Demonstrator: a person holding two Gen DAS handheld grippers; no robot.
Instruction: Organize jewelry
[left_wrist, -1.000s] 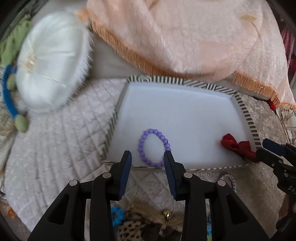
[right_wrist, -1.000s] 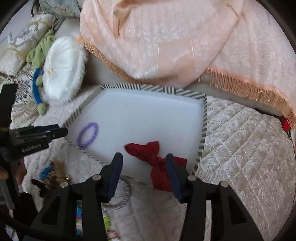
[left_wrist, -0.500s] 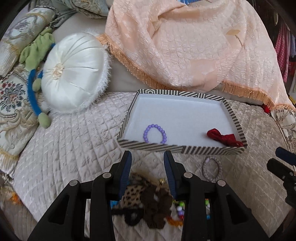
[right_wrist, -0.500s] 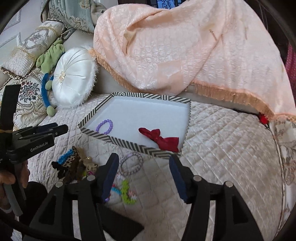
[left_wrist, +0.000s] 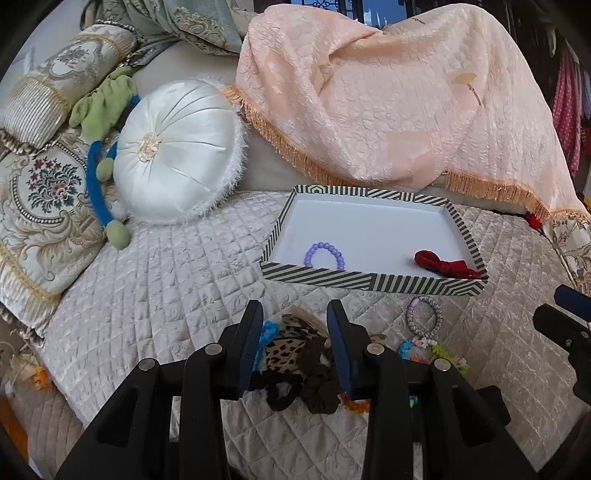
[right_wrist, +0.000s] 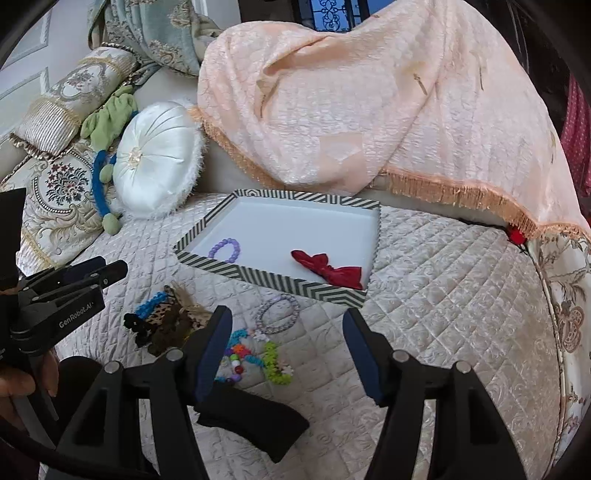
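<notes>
With two pieces lying in the striped tray (right_wrist: 236, 274), a purple bead bracelet (right_wrist: 225, 250) at its 8 o'clock corner and a red bow (right_wrist: 328, 269) toward 5 o'clock, the sorting looks to be between picks, and most of the jewelry is not yet in. Both claws are empty and held above the quilted bedspread (right_wrist: 443, 295): the right gripper (right_wrist: 288, 334) has its jaws spread wide, and the left gripper (left_wrist: 295, 334) has its jaws parted more narrowly, holding nothing. Nearest the tray, just outside its front wall, lies a grey beaded bracelet (right_wrist: 277, 314); I judge it the easiest next pick for the right claw, which would need to drop and close across one side of the loop. At 7 o'clock from that bracelet sits a tangle of bright bead pieces (right_wrist: 255, 356), and at 9 o'clock a heap of leopard and brown scrunchies (right_wrist: 166, 321) under the left claw. These are bunched, so a careless pinch could lift several. A round white cushion (right_wrist: 157, 166) and a peach fringed throw (right_wrist: 351, 110) lie behind the tray, out of the way.
</notes>
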